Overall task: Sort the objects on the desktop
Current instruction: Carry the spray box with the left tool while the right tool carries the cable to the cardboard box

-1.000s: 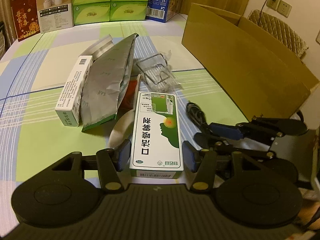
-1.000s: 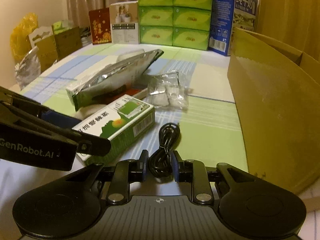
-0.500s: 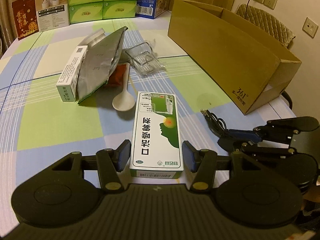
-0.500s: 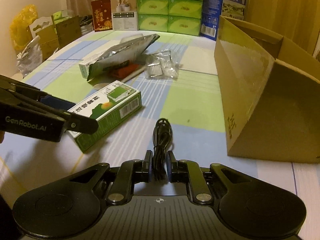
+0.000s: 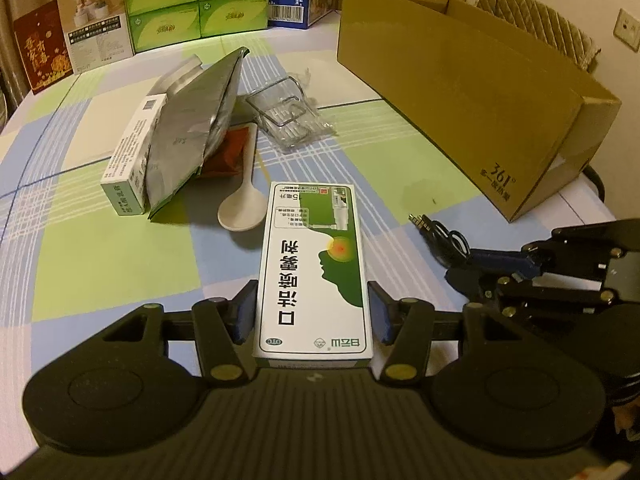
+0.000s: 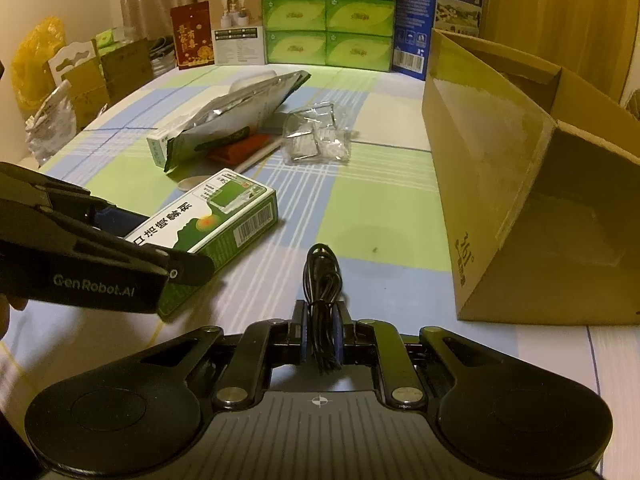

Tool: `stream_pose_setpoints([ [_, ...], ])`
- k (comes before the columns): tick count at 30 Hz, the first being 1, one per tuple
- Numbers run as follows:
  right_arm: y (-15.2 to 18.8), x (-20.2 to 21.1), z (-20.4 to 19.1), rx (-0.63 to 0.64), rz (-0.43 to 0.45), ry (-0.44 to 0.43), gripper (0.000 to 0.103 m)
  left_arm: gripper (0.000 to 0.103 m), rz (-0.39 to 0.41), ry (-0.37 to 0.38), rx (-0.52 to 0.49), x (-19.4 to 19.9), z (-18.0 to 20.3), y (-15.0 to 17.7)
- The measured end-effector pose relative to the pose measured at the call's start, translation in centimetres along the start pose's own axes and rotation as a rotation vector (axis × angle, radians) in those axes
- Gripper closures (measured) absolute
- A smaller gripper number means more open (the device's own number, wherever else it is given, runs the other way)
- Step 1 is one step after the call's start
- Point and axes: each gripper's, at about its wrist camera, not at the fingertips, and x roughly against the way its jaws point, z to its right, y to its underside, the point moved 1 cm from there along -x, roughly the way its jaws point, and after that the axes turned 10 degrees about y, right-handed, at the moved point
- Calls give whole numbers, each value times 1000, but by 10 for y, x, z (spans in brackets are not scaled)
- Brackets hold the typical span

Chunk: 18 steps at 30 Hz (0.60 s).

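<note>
In the left wrist view, the left gripper (image 5: 312, 312) is holding a green and white cardboard medicine box (image 5: 313, 268) between its jaws, which are pressing on the box's long sides above the checked blue and green table (image 5: 100, 248). A white plastic spoon (image 5: 242, 208) is lying just beyond the box, near a silver foil pouch (image 5: 196, 128) that is leaning on a slim white carton (image 5: 134, 156). A large brown cardboard box (image 5: 460, 92) is standing at the far right.

In the right wrist view, the right gripper (image 6: 320, 332) is pinching a coiled black cable (image 6: 322, 280) with its jaws closed tight on it. The medicine box (image 6: 208, 224) is sitting to the left in the other gripper, and the cardboard box (image 6: 500, 184) is standing open at the right.
</note>
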Motion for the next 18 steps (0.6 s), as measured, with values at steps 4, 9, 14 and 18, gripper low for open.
stream_pose_setpoints([
  [4,-2,6,4,-17,15,2,94,52,-2,-4,-15,3,4,2],
  [9,-4,15,8,-36,34,3,94,52,17,1,-13,9,7,3],
  [14,-5,28,11,-55,59,2,94,53,43,14,4,18,9,2],
  [18,-7,37,11,-58,74,4,94,52,56,24,23,25,14,3],
])
